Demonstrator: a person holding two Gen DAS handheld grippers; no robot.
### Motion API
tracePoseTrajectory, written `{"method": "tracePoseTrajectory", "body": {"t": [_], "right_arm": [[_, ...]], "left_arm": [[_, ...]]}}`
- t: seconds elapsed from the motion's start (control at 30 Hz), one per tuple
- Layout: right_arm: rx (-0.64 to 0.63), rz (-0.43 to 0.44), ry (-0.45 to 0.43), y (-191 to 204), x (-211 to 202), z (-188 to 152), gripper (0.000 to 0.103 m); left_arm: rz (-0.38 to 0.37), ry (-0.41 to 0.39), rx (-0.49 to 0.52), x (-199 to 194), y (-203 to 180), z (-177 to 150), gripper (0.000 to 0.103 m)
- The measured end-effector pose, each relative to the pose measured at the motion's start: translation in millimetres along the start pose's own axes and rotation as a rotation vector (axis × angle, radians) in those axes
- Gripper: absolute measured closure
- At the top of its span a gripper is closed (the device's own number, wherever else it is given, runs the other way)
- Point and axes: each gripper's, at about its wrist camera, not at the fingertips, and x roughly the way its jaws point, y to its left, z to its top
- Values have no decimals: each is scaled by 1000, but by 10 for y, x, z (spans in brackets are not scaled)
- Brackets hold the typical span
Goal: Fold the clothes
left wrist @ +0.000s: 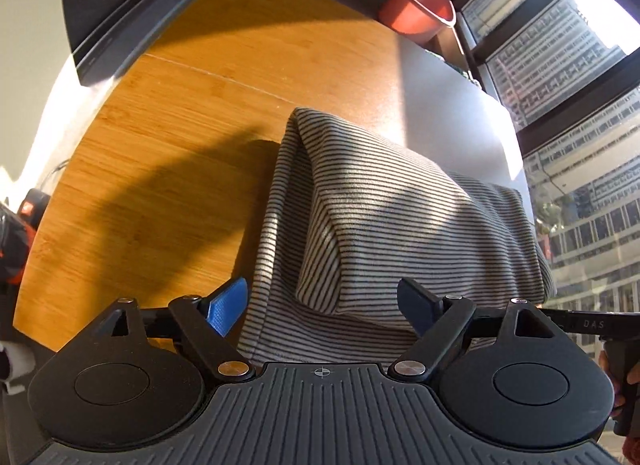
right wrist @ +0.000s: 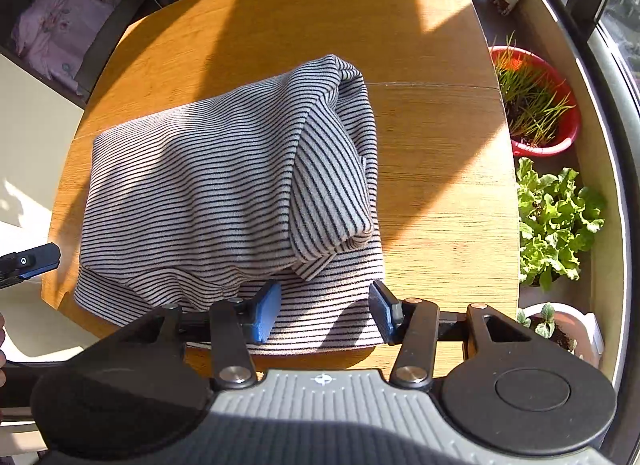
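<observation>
Both claws gape over striped garment (right wrist: 224,185); potted plants (right wrist: 556,217) beside table (right wrist: 440,193).

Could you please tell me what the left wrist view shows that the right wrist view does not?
Only the left wrist view shows the two red buckets and the buildings outside. Only the right wrist view shows the potted plants and pink bedding. Both show the striped garment folded on the wooden table, with each view's own gripper open over its near edge.

a wooden table (right wrist: 432,185) carries only a folded striped garment (right wrist: 208,185), partly sunlit.
</observation>
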Motion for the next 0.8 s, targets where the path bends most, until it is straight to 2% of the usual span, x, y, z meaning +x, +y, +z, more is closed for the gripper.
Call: {"method": "tracePoseTrajectory", "body": {"t": [0.1,0.23,0.3,0.37,0.5,0.57,0.63,0.7,0.77,0.8], "right_arm": [[54,19,-102,-110,-237,-47,37],[53,27,-239,-54,-368,50,28],[1,26,-264,14,-312,105,25],[-50,9,-253,93,-131,154,25],[-104,-15,-229,229,188,173,26],[-123,-25,-217,292,341,169,45],[-120,-15,-218,337,328,168,63],[-129,-10,-225,389,269,181,70],[-125,17,-232,420,173,204,72],[-116,41,-236,424,116,218,72]], "left_arm": [[-23,2,0,37,-25,6,13],[-46,11,7,199,-143,49,10],[-45,20,26,314,-227,73,10],[-35,34,48,434,-306,82,9],[24,40,82,572,-399,48,8],[81,25,103,599,-437,19,16],[91,7,106,541,-432,21,44],[93,-11,105,470,-421,29,58],[94,-29,104,399,-409,36,73],[95,-38,103,363,-404,40,76]]}}
